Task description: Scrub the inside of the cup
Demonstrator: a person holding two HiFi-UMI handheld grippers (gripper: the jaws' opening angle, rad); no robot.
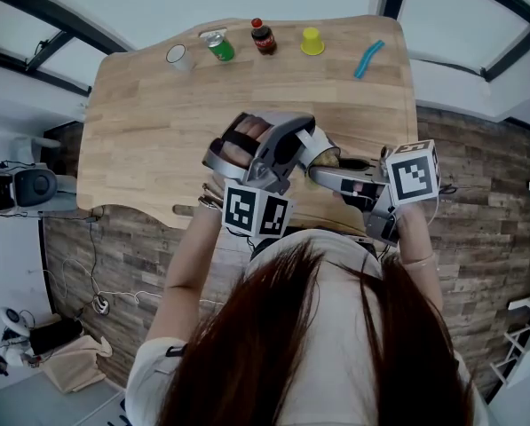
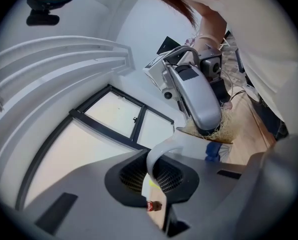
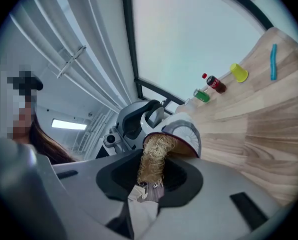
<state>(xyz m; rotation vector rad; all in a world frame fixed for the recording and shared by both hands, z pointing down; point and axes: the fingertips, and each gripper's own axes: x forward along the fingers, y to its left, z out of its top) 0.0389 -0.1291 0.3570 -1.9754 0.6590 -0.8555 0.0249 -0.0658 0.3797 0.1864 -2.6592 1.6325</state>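
A white cup [image 2: 196, 145] with a curved handle [image 2: 158, 156] is held in the air above the wooden table [image 1: 158, 131], tipped on its side. My left gripper [image 2: 156, 176] is shut on the handle. My right gripper [image 3: 151, 184] is shut on a straw-coloured fibrous scrubber [image 3: 153, 159], whose far end is pushed into the cup's mouth [image 3: 181, 139]. In the head view both grippers meet near the table's front edge, left gripper [image 1: 278, 153] and right gripper [image 1: 349, 180], with the cup [image 1: 322, 156] between them. The cup's inside is mostly hidden by the scrubber.
Along the table's far edge stand a small white cup [image 1: 177, 56], a green can [image 1: 218, 45], a cola bottle [image 1: 263, 36] and a yellow cup [image 1: 312, 41]. A blue strip [image 1: 368, 59] lies to their right.
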